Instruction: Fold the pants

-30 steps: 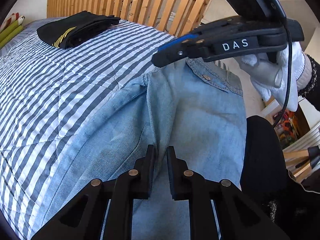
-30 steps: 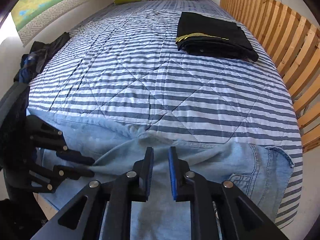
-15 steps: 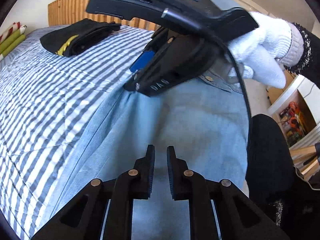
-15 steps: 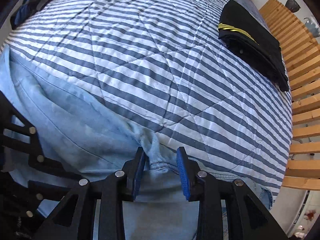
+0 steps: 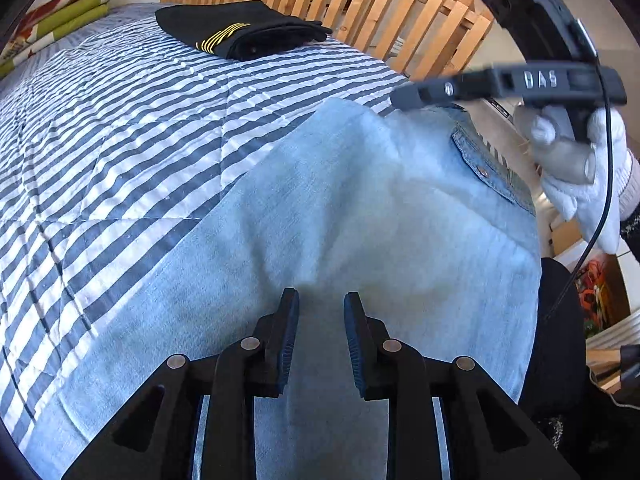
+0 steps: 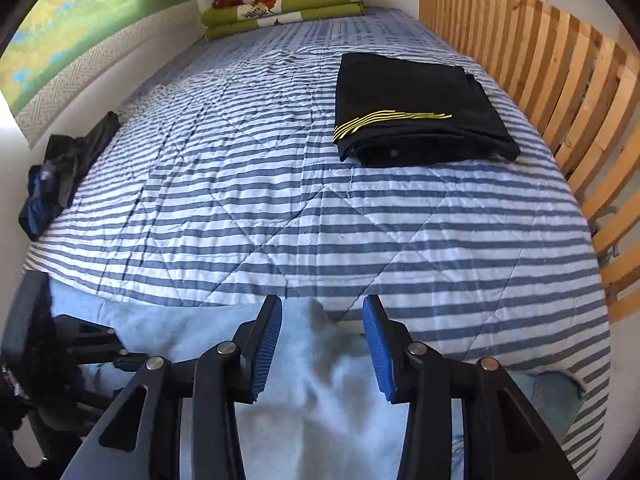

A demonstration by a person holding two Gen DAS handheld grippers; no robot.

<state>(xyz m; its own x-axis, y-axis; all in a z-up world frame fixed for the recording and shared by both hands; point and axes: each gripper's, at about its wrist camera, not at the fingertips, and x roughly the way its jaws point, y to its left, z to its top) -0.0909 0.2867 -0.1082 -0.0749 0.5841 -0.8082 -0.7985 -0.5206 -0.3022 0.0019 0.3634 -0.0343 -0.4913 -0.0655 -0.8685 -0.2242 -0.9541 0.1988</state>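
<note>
Light blue jeans [image 5: 360,200] lie along the near edge of the striped bed, with a pocket flap and rivet [image 5: 484,172] at the far right. My left gripper [image 5: 322,332] hovers open just above the denim, holding nothing. A white-gloved hand [image 5: 580,168] holds my right gripper [image 5: 404,96] over the far end of the jeans. In the right wrist view my right gripper [image 6: 322,340] is wide open. A raised bump of denim [image 6: 320,320] sits between its blue pads [image 6: 268,344], unclamped. The left gripper [image 6: 60,360] shows at the lower left.
Folded black pants with yellow stripes [image 6: 412,108] rest on the striped quilt [image 6: 260,200] near the wooden slatted rail [image 6: 560,100]. Folded blankets [image 6: 284,4] are stacked at the far end. A dark heap of clothes [image 6: 60,172] lies by the left wall.
My left gripper's fingers have parted from shut to open. My right gripper has opened wider and swung back to the jeans' far end. The denim now lies smoother and paler.
</note>
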